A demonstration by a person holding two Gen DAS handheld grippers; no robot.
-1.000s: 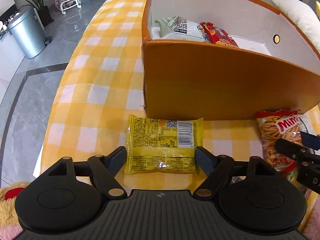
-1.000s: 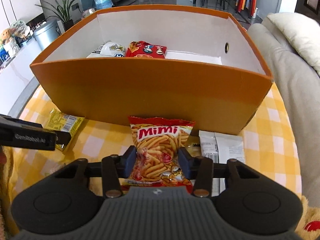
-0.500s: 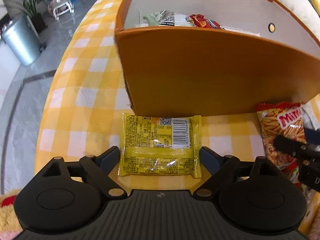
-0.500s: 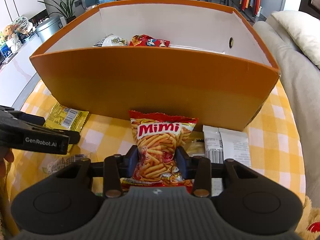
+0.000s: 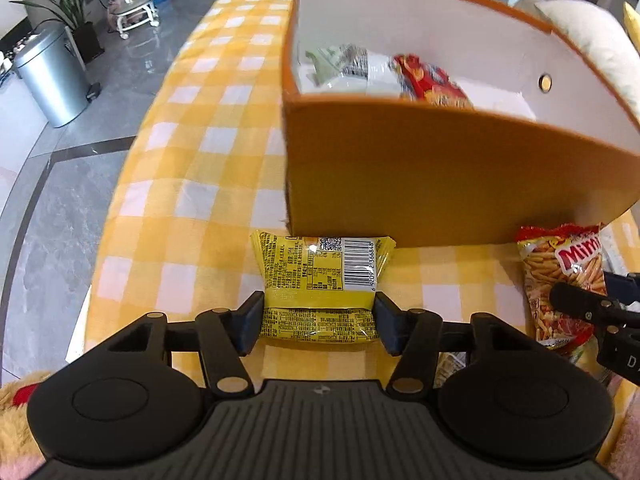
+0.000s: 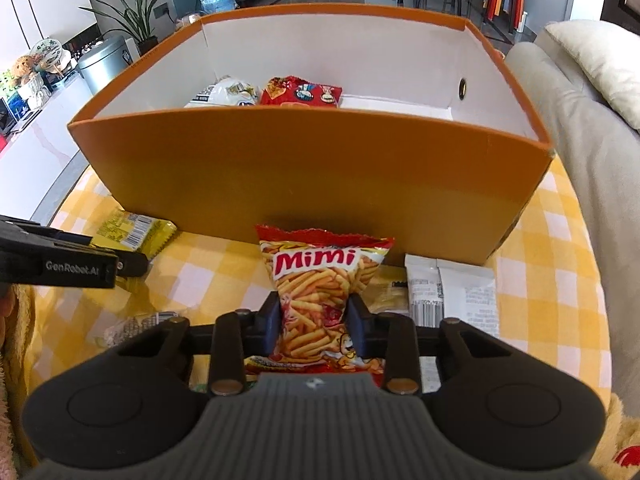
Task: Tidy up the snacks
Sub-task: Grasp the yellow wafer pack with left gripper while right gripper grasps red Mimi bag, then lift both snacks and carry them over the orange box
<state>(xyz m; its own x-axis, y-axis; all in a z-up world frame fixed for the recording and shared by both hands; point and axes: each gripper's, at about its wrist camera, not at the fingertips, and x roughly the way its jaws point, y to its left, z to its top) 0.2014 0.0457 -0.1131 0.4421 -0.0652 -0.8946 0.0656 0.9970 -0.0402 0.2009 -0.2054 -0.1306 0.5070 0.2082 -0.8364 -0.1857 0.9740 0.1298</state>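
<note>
**Grippers clamp two packets short of the box**

Left gripper (image 5: 319, 322), jaws just closing, pinches the yellow packet (image 5: 320, 280); right gripper (image 6: 313, 330), also closing, squeezes the Mimi bag (image 6: 320, 292). Ahead stands the orange box (image 6: 312, 184) (two snacks already inside). White packets (image 6: 452, 292) to its right remain.

- Left gripper (image 5: 319, 322): black, two-fingered, pitched steeply downward; jaws have just been closing, and both pads now press the sides of a yellow foil snack packet (image 5: 320, 280).
- Right gripper (image 6: 313, 325): same build, pitched downward; jaws have just been closing, pinching a red-and-orange "Mimi" snack bag (image 6: 320, 292).
</note>
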